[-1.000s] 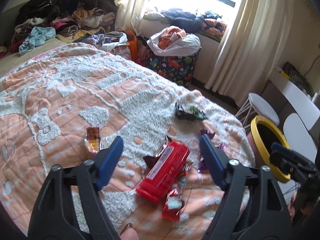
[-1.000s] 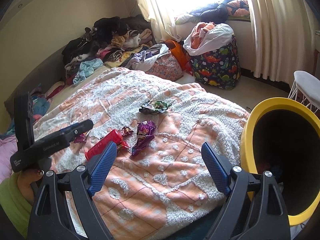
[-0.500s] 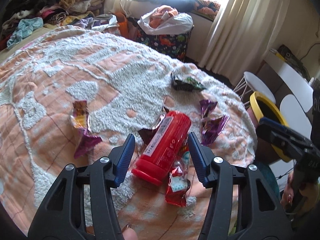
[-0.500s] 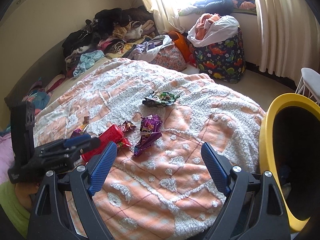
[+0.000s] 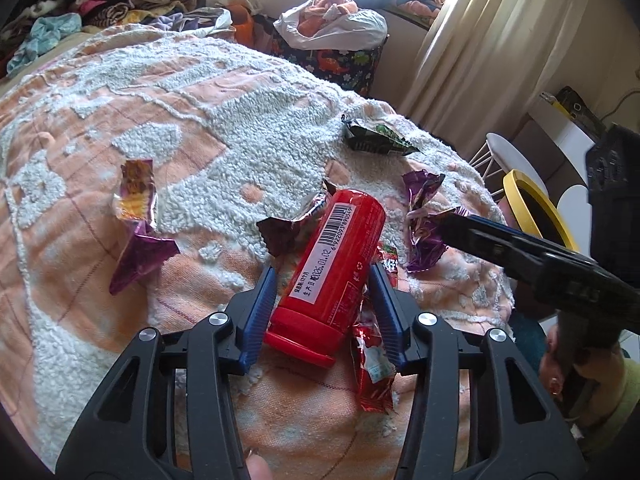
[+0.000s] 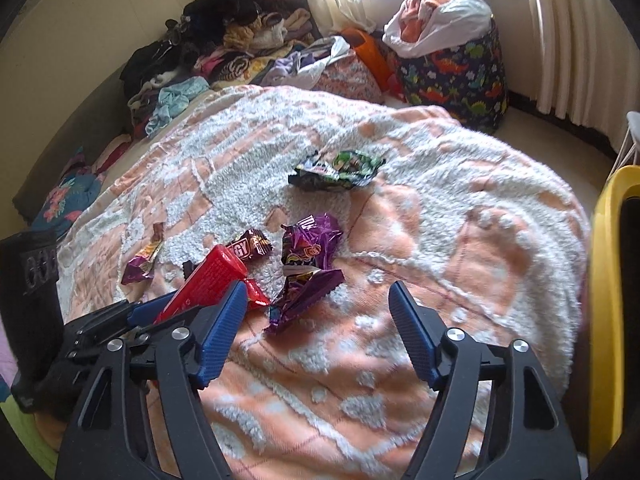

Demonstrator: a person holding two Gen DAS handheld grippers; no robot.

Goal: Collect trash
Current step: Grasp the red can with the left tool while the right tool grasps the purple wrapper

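Sunlight comes through the curtains (image 5: 472,40) onto a bed (image 5: 120,128) with a fluffy orange and white blanket. Piles of clothes (image 6: 224,48) lie at the far side, and a dinosaur laundry bag (image 6: 460,68) stands by the window.

Trash is scattered on the blanket. A red tube (image 5: 332,268) with a white label lies on its side near the bed's edge. The left claw (image 5: 324,300) is down around it, one blue finger on each side of the tube. The claw is closing, but I can't tell if the pads press on the tube. A red wrapper (image 5: 372,368) lies just beside the tube, partly under the right finger. A brown wrapper (image 5: 288,228) pokes out on the tube's other side.

A purple wrapper (image 6: 308,264) lies crumpled close by. The right claw (image 6: 316,308) hangs near it, spread wide with nothing between its fingers, and it is closing too. A green and black wrapper (image 6: 340,168) lies farther up the bed. Another purple and yellow wrapper (image 5: 136,216) lies well apart, to the left.

A yellow bin (image 6: 608,300) stands beside the bed on the right.
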